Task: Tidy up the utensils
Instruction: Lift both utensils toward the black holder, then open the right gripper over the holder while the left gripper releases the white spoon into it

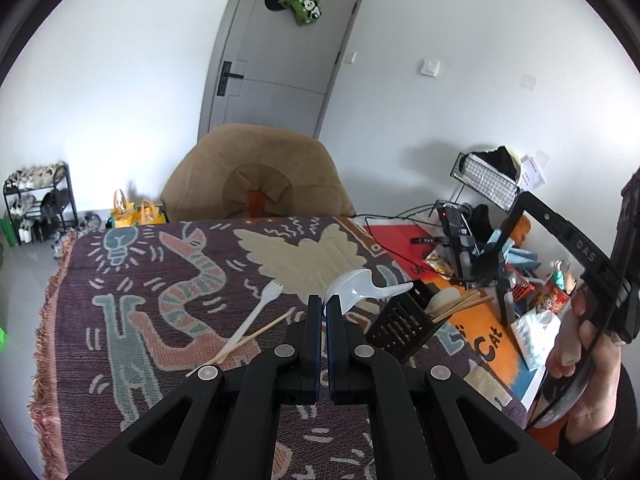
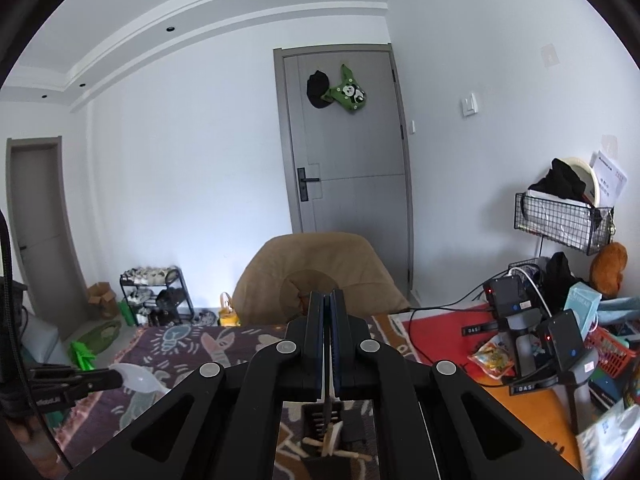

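Left gripper [image 1: 324, 304] pinched tight on spoon [image 1: 356, 286]; right gripper [image 2: 329, 300] closed, empty. Carry toward holder [image 1: 404, 326] at four o'clock, lower bowl-up, avoid chopsticks [image 1: 460, 306].

Partly concealed or cropped items:

- White spoon [image 1: 362, 286]: handle end hidden between the left gripper's [image 1: 323, 305] closed jaws.
- Black utensil holder [image 2: 332, 424]: seen only through the gap in the right gripper's frame; its contents cannot be told apart.
- Counter [image 1: 132, 364]: near edge cut off by the frame.
- Hand [image 1: 582, 360]: cropped at the right border.
- Shoes on rack [image 1: 36, 204]: too small to count.
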Demonstrator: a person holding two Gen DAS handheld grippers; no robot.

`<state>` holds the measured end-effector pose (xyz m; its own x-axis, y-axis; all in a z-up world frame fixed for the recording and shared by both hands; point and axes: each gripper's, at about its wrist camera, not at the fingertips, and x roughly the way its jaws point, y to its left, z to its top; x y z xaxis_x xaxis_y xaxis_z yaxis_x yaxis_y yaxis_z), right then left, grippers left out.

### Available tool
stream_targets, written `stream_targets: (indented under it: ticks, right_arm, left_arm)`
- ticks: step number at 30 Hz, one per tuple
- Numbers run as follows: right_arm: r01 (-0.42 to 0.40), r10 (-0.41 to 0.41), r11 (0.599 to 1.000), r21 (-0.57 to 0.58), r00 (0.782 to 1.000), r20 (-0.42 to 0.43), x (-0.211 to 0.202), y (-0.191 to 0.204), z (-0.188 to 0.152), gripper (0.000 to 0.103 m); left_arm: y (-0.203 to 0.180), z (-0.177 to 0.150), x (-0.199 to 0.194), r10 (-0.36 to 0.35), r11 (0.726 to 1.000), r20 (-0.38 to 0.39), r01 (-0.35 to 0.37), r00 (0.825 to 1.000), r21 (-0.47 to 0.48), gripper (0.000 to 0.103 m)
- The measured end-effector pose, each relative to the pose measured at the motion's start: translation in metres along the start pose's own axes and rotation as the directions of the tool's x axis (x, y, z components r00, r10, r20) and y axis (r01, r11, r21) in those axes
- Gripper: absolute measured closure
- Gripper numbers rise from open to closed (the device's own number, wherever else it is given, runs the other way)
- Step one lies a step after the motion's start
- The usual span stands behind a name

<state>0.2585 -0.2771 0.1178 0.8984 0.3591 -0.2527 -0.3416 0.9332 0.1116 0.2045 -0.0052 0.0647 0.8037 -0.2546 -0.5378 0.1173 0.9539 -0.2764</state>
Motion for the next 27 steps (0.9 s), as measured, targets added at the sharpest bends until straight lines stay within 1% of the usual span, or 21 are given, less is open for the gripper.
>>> stream_targets:
  ticks: [6,10,13,15,22,24,26,27]
  right_arm:
    - [-0.044,0.044,0.999,0.02,0.999,0.017,0.007,-0.003,0.005,0.098]
    - [-0.06,0.06,0.998,-0.001,0.998,0.015,0.015,0.004,0.009,0.098]
    - [-0.057,0.056,0.998,-0.028,0.998,-0.017,0.028,0.006,0.002,0.098]
    - [-0.048,0.045,0.998,-0.047,0.997,-0.057,0.037,0.008,-0.008,0.098]
    - [-0.062,0.054,0.997,-0.045,0.986,-0.158,0.05,0.004,-0.024,0.098]
    - [-0.064,0.058,0.998,-0.025,0.98,-0.19,0.05,0.0,-0.026,0.093]
    - [-0.065,0.064,0.998,0.001,0.981,-0.184,0.045,-0.005,-0.026,0.07]
    - [-0.059,0.061,0.998,0.017,0.984,-0.168,0.038,-0.009,-0.025,0.065]
  left_arm:
    - [-0.011,0.003,0.008,0.003,1.0,-0.012,-0.003,1.0,0.025,0.102]
    - [-0.015,0.006,0.011,0.006,0.999,-0.014,-0.005,1.0,0.034,0.102]
    - [-0.015,0.009,0.012,0.01,0.999,-0.013,-0.009,1.0,0.03,0.102]
    - [-0.014,0.009,0.013,0.012,1.0,-0.012,-0.011,1.0,0.029,0.102]
    - [-0.014,0.011,0.016,0.02,0.999,-0.022,-0.019,1.0,0.033,0.102]
    - [-0.016,0.012,0.017,0.018,0.999,-0.023,-0.017,1.0,0.04,0.102]
    - [-0.021,0.012,0.019,0.017,0.998,-0.029,-0.015,0.999,0.053,0.102]
    - [-0.023,0.013,0.02,0.018,0.998,-0.033,-0.016,0.999,0.06,0.102]
